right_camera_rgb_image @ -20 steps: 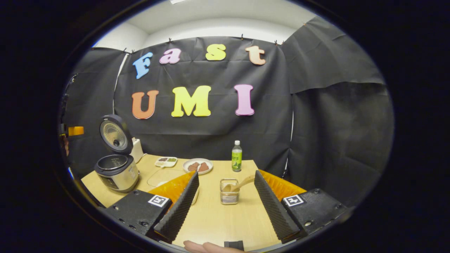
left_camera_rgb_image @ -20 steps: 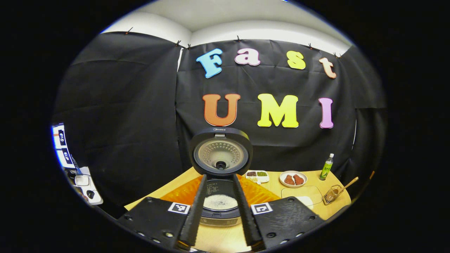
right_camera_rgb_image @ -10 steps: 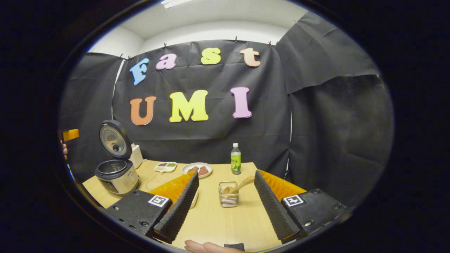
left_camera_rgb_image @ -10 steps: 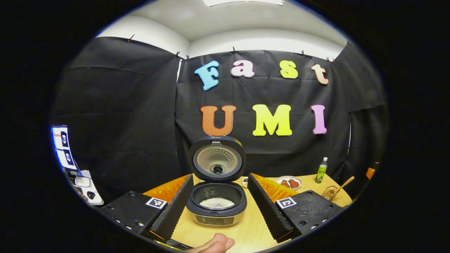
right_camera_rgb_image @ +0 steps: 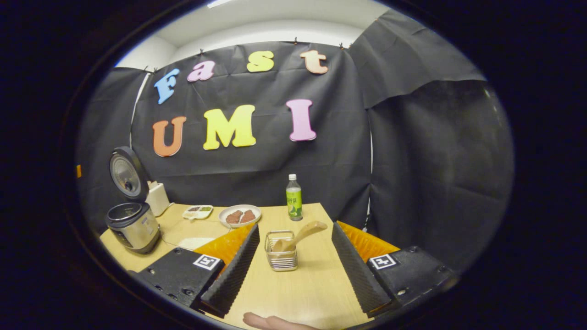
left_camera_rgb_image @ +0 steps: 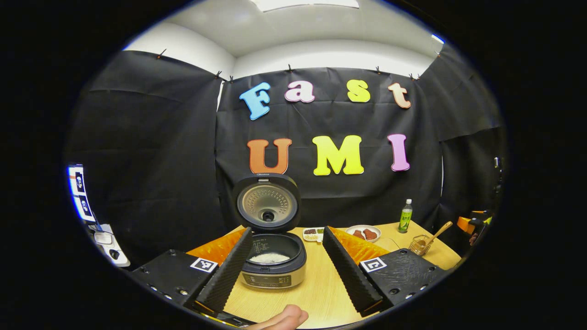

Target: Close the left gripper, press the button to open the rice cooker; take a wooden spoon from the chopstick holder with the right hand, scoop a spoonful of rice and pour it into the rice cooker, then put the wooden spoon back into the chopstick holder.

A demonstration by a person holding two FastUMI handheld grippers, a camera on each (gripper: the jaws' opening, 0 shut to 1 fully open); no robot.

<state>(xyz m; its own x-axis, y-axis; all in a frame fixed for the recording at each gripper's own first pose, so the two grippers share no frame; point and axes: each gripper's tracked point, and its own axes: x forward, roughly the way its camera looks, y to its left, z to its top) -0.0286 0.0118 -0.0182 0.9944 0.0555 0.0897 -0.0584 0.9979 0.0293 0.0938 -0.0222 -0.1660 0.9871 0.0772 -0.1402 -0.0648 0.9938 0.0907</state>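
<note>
Wooden spoon (right_camera_rgb_image: 300, 233) leans in the wire chopstick holder (right_camera_rgb_image: 280, 256) on the table's near right. Silver rice cooker (left_camera_rgb_image: 272, 259) stands lid-up, far left. Left gripper (left_camera_rgb_image: 286, 270) and right gripper (right_camera_rgb_image: 293, 270) both gape, grasping nothing.

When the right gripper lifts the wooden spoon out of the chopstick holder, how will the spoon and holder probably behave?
The wooden spoon looks rigid, so it should not bend. It leans against the rim of the chopstick holder, so a sideways pull may tip or drag that small, probably light wire basket. The open right gripper should probably lift along the handle.
</note>
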